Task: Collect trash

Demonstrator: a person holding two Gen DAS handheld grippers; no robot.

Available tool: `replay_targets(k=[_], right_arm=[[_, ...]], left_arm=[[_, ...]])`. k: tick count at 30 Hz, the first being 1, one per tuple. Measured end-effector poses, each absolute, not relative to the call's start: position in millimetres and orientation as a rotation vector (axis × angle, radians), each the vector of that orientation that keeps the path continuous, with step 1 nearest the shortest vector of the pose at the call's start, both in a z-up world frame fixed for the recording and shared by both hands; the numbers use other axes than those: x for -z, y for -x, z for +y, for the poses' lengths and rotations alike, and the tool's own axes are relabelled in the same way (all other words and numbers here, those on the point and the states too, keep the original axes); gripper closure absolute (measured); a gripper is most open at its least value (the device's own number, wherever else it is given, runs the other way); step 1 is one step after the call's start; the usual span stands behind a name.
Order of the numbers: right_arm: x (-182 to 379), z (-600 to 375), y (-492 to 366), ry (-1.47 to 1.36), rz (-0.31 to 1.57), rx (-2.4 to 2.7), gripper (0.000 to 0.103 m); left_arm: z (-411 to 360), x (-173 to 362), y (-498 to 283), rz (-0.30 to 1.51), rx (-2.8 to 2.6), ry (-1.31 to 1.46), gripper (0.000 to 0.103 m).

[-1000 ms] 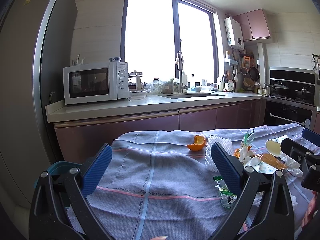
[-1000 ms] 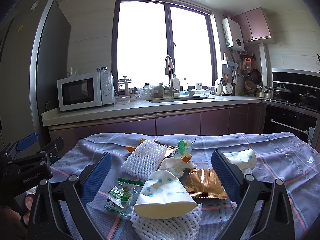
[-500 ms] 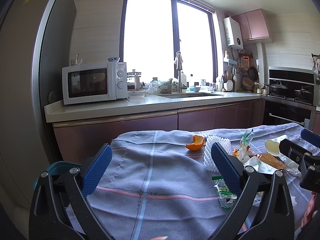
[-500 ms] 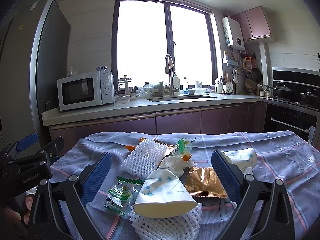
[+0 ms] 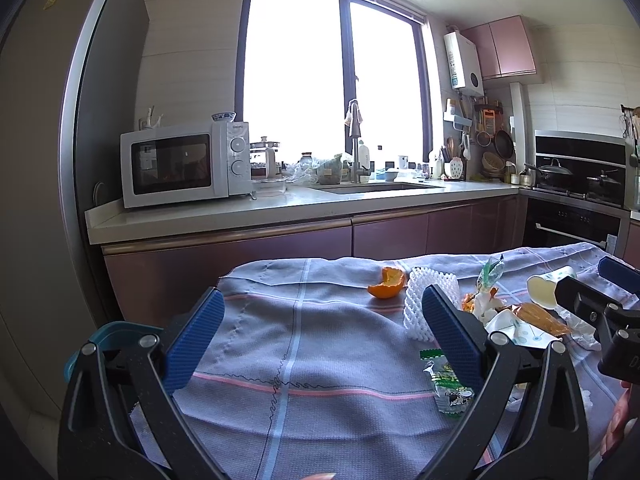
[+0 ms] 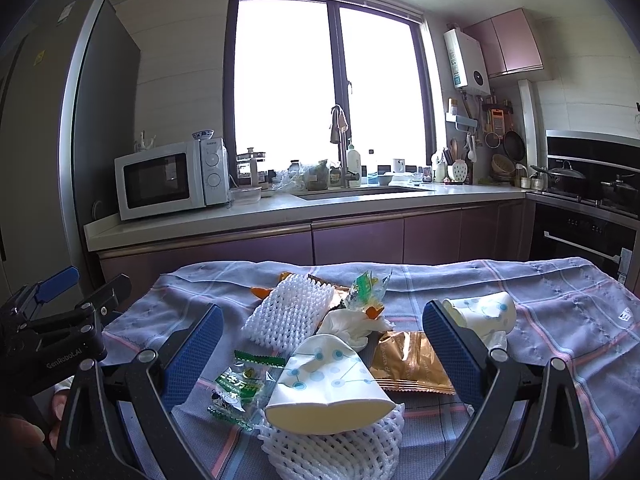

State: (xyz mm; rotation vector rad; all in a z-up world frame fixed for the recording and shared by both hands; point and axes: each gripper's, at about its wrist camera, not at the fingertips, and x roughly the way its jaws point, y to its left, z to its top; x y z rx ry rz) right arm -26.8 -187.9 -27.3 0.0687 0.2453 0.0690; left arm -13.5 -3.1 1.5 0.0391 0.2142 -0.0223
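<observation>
Barely a drift since a second ago: our left gripper (image 5: 320,332) and right gripper (image 6: 322,346) hang wide and empty, the trash pile (image 6: 332,344) untouched on the tablecloth (image 6: 560,320), so we reckon collecting hasn't started.

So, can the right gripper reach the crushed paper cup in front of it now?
Probably yes. The right gripper is open and the crushed paper cup lies between its fingers, on top of a white foam net, with nothing covering it.
</observation>
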Motion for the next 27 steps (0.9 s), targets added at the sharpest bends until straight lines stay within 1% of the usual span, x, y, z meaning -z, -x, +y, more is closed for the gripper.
replay_targets(k=[11, 17, 27], right_arm=[[29, -195, 27, -0.076, 0.256, -0.076, 0.007], [33, -203, 25, -0.074, 0.295, -0.074, 0.007], [57, -222, 19, -0.116, 0.423, -0.095, 0.007]], left_arm=[[-9, 3, 6, 0.236, 0.041, -0.048, 0.006], [-14, 7, 0, 0.264, 0.072, -0.06, 0.006], [-44, 27, -22, 0.412, 0.235, -0.137, 0.006]])
